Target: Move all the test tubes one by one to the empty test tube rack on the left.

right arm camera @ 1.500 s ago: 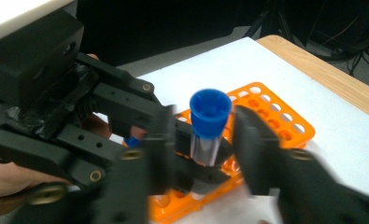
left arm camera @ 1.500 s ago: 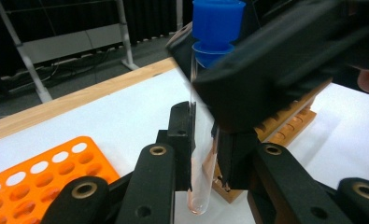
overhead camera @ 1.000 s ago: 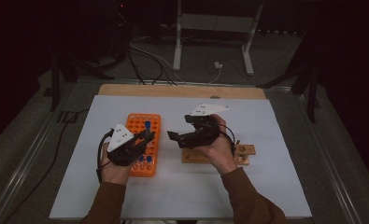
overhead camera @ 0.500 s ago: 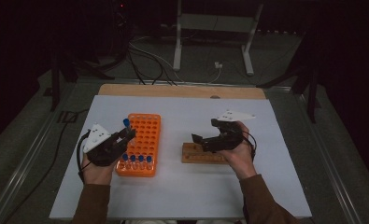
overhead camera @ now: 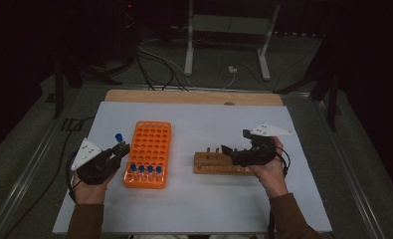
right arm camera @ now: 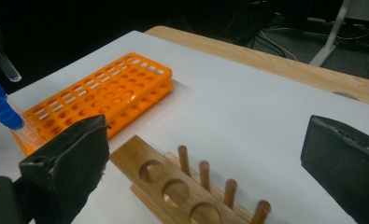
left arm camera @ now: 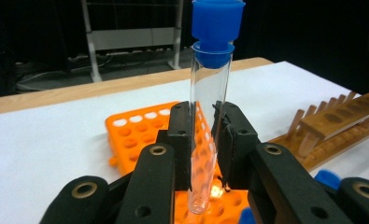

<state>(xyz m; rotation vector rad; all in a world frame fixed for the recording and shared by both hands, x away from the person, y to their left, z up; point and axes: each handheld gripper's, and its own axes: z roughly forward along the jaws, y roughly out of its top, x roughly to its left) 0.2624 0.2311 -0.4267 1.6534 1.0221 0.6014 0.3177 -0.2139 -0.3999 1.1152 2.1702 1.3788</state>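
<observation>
My left gripper is shut on a clear test tube with a blue cap, held upright just left of the orange tube rack. Several blue-capped tubes stand in the rack's near row. My right gripper hovers over the right end of the wooden peg rack. Its jaws have just been opening and now stand wide apart with nothing between them.
A white sheet covers the table, with a wooden strip along its far edge. Beyond it are a metal stand and cables on the dark floor. A metal rail runs along the left side.
Both hands have moved apart: the left gripper carried the tube left, off the orange rack, and the right gripper went right, uncovering the wooden rack. The right jaws have spread wider.
</observation>
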